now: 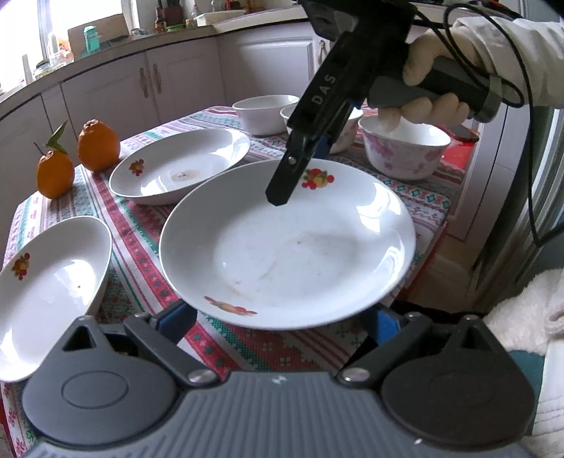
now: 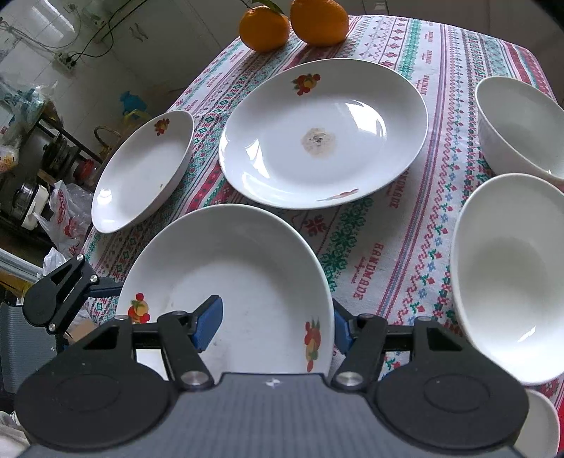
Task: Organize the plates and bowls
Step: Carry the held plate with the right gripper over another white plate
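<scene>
My right gripper [image 2: 276,326] is clamped on the rim of the near plate [image 1: 285,246], lifted off the cloth [image 2: 380,218]. My left gripper [image 1: 278,322] stands wide under its near edge, not pressing. Stained plate [image 2: 322,134] beyond; bowls [image 2: 507,278] right; oranges [image 2: 264,26] at the far edge.

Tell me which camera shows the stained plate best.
Right wrist view: the stained plate lies near frame centre, seen from above, its brown stain clear. Left wrist view shows it farther off, at a low angle, stain faint.
</scene>
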Tool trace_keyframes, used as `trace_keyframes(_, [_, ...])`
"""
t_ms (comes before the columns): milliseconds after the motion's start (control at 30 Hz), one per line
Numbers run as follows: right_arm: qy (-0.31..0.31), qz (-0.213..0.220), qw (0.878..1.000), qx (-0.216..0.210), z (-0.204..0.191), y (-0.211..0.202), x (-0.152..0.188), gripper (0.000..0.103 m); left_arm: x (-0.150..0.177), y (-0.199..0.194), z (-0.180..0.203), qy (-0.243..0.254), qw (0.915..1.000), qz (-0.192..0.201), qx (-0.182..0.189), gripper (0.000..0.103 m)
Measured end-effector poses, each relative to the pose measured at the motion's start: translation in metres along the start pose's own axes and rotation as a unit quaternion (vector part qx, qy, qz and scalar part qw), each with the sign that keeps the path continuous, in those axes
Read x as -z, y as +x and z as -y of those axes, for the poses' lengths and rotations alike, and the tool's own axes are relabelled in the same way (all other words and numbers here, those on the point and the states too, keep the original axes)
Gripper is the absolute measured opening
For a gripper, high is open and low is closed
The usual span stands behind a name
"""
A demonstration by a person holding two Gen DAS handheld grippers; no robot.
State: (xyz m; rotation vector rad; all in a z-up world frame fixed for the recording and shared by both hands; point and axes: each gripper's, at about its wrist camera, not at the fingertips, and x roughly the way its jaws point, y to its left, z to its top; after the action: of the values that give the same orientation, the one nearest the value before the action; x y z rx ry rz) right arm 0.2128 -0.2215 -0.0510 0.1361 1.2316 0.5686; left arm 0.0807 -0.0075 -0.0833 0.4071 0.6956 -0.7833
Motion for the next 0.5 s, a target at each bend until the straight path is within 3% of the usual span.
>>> trace_keyframes(500, [0.004,-0.003,1.0,-0.002,-0.0022,0.0025,-0.0013,0.071,-0.0019,-0.0013,-0.0035,-0.002,0.9999,-0.009,0.009,0.098])
